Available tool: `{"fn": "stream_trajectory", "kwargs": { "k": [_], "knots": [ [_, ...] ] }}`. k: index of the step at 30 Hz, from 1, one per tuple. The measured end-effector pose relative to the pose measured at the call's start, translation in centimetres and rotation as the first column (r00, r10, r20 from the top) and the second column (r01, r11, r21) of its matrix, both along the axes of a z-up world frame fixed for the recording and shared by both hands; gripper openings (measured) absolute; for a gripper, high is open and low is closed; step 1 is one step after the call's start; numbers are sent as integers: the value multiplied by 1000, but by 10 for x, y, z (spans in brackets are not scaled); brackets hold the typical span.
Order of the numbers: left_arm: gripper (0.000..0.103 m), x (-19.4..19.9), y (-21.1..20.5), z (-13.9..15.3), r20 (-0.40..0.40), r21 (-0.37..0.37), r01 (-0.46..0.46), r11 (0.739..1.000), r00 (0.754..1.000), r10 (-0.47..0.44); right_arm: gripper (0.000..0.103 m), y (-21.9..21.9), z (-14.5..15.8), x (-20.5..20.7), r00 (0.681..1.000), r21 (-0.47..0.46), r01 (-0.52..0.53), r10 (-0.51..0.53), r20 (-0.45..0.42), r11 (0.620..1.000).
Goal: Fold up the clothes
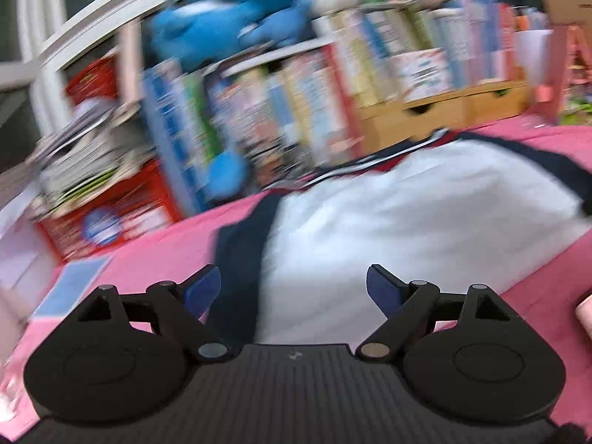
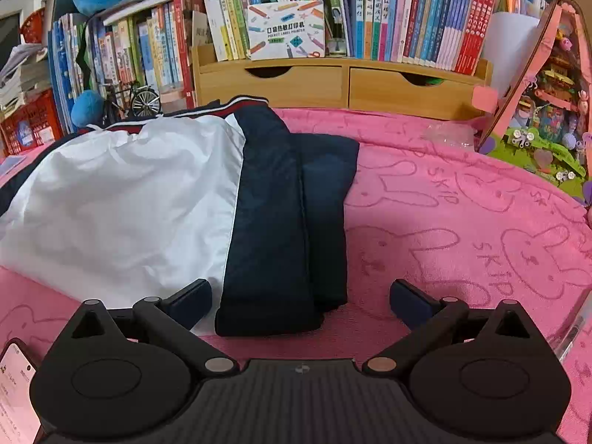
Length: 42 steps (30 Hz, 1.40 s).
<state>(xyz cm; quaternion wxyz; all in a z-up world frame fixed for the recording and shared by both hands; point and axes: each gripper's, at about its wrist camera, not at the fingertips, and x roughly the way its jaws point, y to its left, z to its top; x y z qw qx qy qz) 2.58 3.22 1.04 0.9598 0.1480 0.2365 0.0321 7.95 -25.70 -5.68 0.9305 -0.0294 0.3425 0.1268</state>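
One jacket (image 2: 148, 199), white body with navy side panels and a red-and-white striped navy collar, lies flat on the pink blanket (image 2: 462, 222). Its navy right sleeve (image 2: 325, 222) is folded in lengthwise, lying as a doubled strip along the body's right edge. The white fabric is lightly creased; the collar end points toward the bookshelf (image 2: 344, 85).
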Motion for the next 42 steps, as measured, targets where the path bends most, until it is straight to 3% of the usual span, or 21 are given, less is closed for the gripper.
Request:
{"fn": "stream_trajectory", "kwargs": {
  "k": [5,10,14,18,21,25,31,33,35,38,40,42],
  "knots": [
    [88,29,-53,-23,-29,26,61,998,998,-60,103,-1,0,1,1000,-1,-2,2,0,1000],
    [89,39,-78,-50,-95,62,127,990,988,-121,103,0,0,0,1000,-1,-1,1,-1,1000],
    [89,40,-82,-53,-112,61,133,989,986,-125,103,-1,1,1,1000,6,0,0,-2,1000],
    [90,42,-74,-52,-130,3,130,991,983,-129,103,-13,4,-10,1000,121,28,-28,-7,992],
    [92,44,-70,-52,-141,-32,124,992,982,-127,103,-31,8,-28,998,298,48,-38,-41,953],
    [92,47,-69,-52,-149,-54,123,991,980,-130,103,-50,9,-41,994,499,83,-33,-109,863],
    [97,51,-63,-53,-168,-105,109,988,978,-126,103,-62,6,-25,986,615,153,-76,-150,774],
    [98,53,-59,-53,-174,-130,102,986,977,-124,103,-63,8,-19,982,607,184,-118,-148,773],
    [98,50,-55,-51,-167,-160,98,982,978,-125,103,-57,17,-19,990,536,143,-129,-63,832],
    [98,35,-41,-42,-122,-214,111,971,983,-139,99,-35,34,-15,994,322,7,-41,100,947],
    [97,22,-21,-30,-76,-194,89,977,992,-105,92,-19,39,-9,991,182,-63,40,131,981],
    [97,10,5,-20,-15,-155,54,987,998,-57,88,-4,37,0,985,81,-125,114,126,989]
  ]
}}
